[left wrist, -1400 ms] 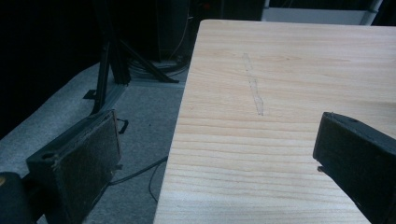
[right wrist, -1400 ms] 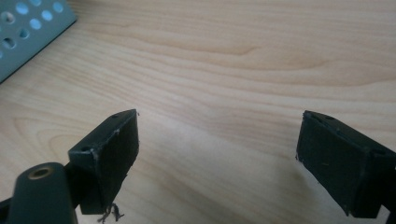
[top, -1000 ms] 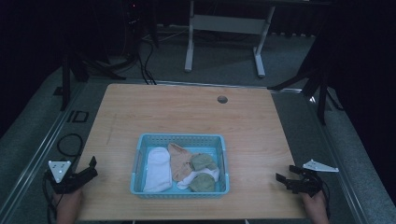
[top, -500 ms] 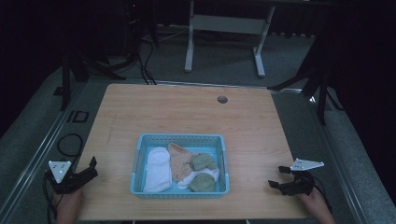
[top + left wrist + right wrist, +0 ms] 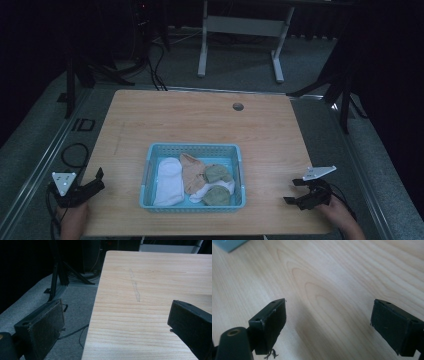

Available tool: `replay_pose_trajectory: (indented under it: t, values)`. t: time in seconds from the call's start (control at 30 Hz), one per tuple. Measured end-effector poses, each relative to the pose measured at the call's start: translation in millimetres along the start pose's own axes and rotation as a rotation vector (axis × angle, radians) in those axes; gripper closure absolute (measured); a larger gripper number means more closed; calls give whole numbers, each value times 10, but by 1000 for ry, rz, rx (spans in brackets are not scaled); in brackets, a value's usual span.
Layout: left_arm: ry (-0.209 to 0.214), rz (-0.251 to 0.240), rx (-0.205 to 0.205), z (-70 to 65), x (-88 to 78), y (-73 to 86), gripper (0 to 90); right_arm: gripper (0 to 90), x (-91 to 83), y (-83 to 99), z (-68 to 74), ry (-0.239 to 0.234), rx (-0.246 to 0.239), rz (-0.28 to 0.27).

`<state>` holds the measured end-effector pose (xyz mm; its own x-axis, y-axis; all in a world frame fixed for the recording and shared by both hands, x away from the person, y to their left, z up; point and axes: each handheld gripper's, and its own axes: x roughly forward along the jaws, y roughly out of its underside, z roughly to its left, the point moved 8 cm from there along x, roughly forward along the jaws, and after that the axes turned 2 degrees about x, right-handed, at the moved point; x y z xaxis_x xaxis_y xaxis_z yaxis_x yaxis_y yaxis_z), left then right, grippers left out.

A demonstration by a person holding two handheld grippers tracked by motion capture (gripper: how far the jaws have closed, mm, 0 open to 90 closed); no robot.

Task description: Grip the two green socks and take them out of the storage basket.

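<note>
A light blue basket [image 5: 148,170] stands on the wooden table [image 5: 200,125] near its front edge. It holds a white sock [image 5: 168,180], a tan sock [image 5: 191,170], and two green sock pieces [image 5: 216,173]. My left gripper [image 5: 96,181] rests open at the table's front left corner, its jaws wide apart over the table edge [image 5: 92,315]. My right gripper [image 5: 294,191] hovers open low over bare wood [image 5: 327,290] at the front right, nothing between its jaws. A corner of the basket [image 5: 229,243] shows at the upper left of the right gripper view.
A round cable hole [image 5: 238,106] sits near the table's far edge. Beyond the table stands a white desk frame [image 5: 240,30]. Black stands [image 5: 75,70] and cables [image 5: 70,150] occupy the grey floor at the left; another black stand [image 5: 345,90] is at the right.
My right gripper has turned and shifted left, its jaws now pointing toward the basket. The left gripper has stayed where it was.
</note>
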<state>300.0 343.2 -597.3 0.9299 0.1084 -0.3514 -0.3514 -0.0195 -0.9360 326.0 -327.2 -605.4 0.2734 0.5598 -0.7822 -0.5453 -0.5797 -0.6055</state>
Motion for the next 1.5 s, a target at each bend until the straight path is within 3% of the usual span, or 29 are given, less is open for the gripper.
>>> replay_pose_trajectory:
  t: [0.4,0.53,0.9,1.23,1.33,1.4,1.5]
  values:
    - [3,1,-3,-1,2,0,4,127,22,-118,134,-45,-91,155]
    - [2,2,0,-2,1,1,4,129,47,-126,188,-69,-108,232]
    - [1,1,-4,1,0,1,4,128,67,-238,296,-54,-218,348]
    - [3,3,-8,4,-1,2,4,127,77,-457,391,-39,-269,374]
    - [3,2,-6,3,0,1,4,127,78,-506,428,-52,-273,369]
    - [2,2,-7,4,0,1,4,128,77,-564,500,-69,-318,368]
    - [3,3,-7,4,-1,2,4,128,75,-614,568,-92,-328,376]
